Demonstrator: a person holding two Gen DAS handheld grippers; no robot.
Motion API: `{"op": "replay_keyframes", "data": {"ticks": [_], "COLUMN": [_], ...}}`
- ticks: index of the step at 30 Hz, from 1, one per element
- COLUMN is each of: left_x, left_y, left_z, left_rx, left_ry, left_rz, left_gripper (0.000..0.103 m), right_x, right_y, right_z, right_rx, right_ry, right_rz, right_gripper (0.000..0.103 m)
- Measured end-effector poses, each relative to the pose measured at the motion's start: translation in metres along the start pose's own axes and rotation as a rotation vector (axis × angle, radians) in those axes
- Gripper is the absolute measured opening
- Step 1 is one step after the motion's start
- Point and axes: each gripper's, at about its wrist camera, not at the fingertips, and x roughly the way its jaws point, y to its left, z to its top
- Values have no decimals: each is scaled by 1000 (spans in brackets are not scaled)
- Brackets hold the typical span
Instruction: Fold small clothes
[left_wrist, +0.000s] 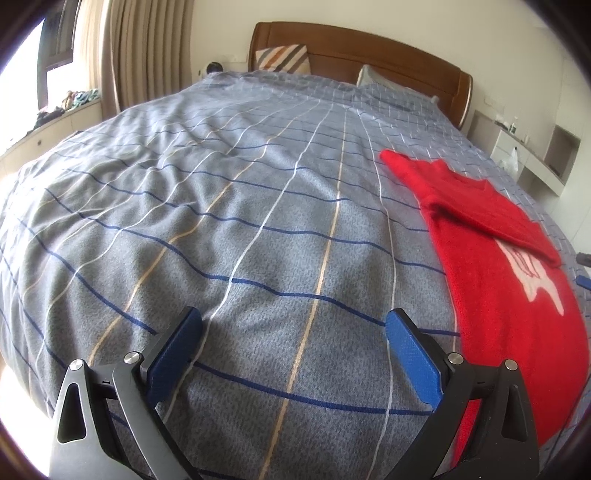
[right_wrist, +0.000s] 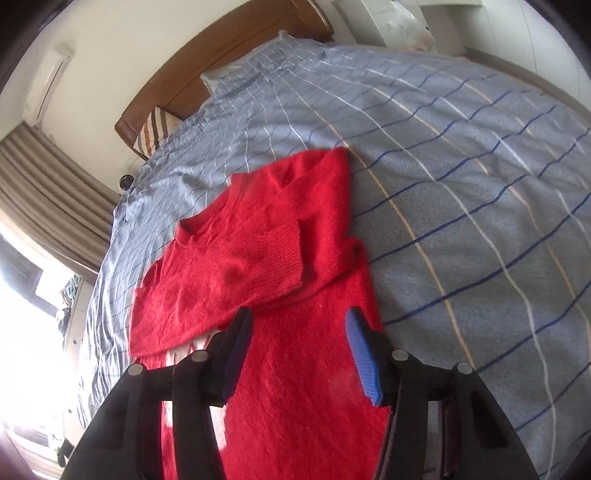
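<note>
Bright window (left_wrist: 22, 70) glare, fisheye-warped edges, slight right-view blur.

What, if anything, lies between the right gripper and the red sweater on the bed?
Nothing visible. The right gripper hangs open directly over the red sweater, with only air between; one sleeve lies folded across its body, further ahead.

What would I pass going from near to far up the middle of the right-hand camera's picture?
Right hand-held gripper, open and empty → red sweater body → its folded-over sleeve cuff → the sweater's far edge → checked grey bedspread → pillow → wooden headboard → wall.
</note>
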Motion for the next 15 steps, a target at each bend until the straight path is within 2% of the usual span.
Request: {"op": "replay_keyframes", "data": {"ticks": [4, 7, 12, 15], "left_x": [-9, -18, -29, -32], "left_y": [-6, -16, -30, -34], "left_z": [-3, -8, -17, -21], "left_rx": [4, 23, 52, 42], "left_ry": [16, 23, 43, 59], "left_rz": [-46, -74, -119, -139], "left_gripper": [100, 100, 100, 100], "right_x": [-49, -77, -108, -118], "right_y": [-13, -27, -53, -57], "right_z": [-30, -55, -88, -104], "right_rx": [-150, -246, -256, -277], "right_ry": [-104, -141, -126, -147], "right_rz": [-39, -84, -92, -126], "right_gripper": [62, 63, 63, 63]}}
